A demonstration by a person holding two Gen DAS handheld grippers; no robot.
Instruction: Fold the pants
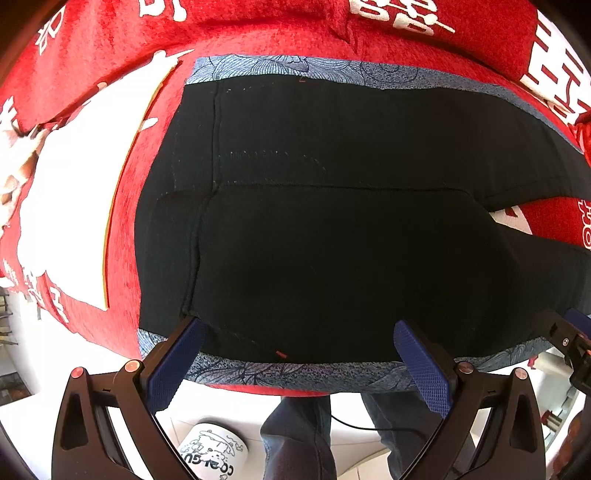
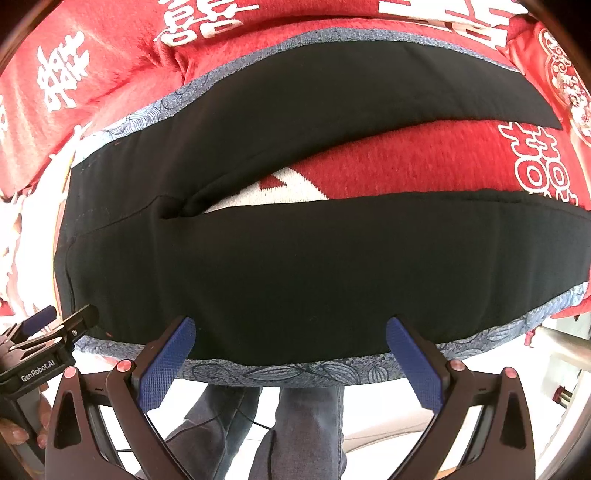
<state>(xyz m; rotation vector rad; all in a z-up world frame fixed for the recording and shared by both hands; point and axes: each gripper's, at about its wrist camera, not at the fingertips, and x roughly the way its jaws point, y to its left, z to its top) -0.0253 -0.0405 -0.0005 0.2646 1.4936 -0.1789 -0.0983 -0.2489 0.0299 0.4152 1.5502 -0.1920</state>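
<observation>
Black pants (image 1: 332, 229) with a blue-grey patterned side stripe (image 1: 295, 373) lie flat on a red blanket, waist to the left and the two legs spread apart to the right (image 2: 332, 258). My left gripper (image 1: 299, 332) is open over the near edge at the waist end, holding nothing. My right gripper (image 2: 290, 328) is open over the near leg's edge, holding nothing. The left gripper also shows at the left edge of the right wrist view (image 2: 59, 325).
The red blanket (image 1: 258, 33) with white characters covers the surface. A white patch (image 1: 74, 206) lies left of the waist. Below the near edge are a person's jeans legs (image 2: 295, 424), a white mug (image 1: 214, 450) and a black cable.
</observation>
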